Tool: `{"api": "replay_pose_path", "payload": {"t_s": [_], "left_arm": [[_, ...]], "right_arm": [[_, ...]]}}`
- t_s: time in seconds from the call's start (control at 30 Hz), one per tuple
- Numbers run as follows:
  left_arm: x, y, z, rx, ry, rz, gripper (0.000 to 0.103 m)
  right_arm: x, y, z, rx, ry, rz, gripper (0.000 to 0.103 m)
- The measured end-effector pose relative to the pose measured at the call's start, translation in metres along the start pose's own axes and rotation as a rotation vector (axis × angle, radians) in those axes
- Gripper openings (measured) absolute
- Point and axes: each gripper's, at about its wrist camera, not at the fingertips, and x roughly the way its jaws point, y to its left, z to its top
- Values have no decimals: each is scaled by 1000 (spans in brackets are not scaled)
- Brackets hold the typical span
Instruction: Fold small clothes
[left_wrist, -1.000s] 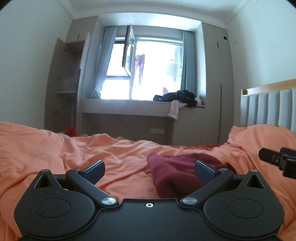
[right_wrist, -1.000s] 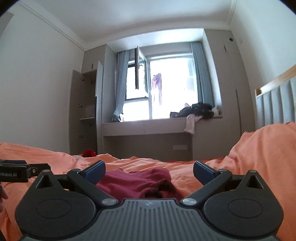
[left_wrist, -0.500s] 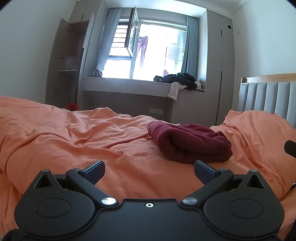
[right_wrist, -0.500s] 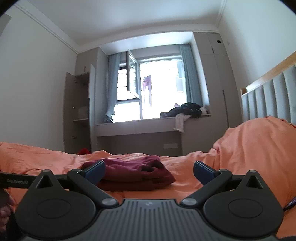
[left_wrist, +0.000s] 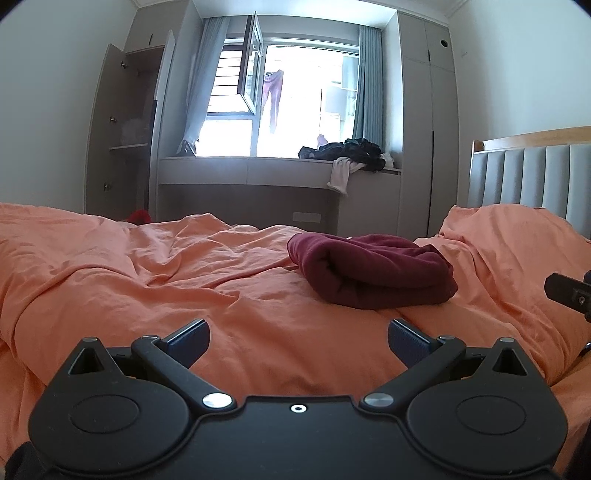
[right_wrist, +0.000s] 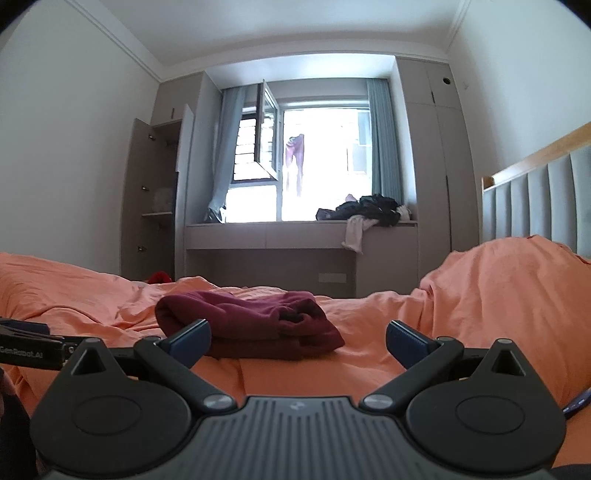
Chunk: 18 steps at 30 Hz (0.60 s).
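Holding my left gripper (left_wrist: 298, 334) and right gripper (right_wrist: 297, 336) spread wide and empty above the orange duvet (left_wrist: 155, 280), I worry the folded maroon garment (left_wrist: 373, 275), lying ahead on rumpled bedding, could slump open if nudged.

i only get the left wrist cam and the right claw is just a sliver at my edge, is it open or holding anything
observer: The right claw is open, with nothing between its fingers.
operator: ok, does the red garment look tidy from that side
observer: Not fully. In the right wrist view the end of the maroon garment nearer the headboard shows loose, bunched layers.
operator: and where does my claw sit from over there
observer: The left claw pokes in at the left edge of the right wrist view, over the orange duvet and short of the garment.
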Motion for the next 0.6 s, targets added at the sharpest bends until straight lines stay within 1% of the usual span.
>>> {"api": "replay_pose_path", "payload": {"t_s": [0.6], "left_arm": [[2,2,-1,-13,4,3,102]], "right_arm": [[3,-4,-2,6,15,-7,103]]}}
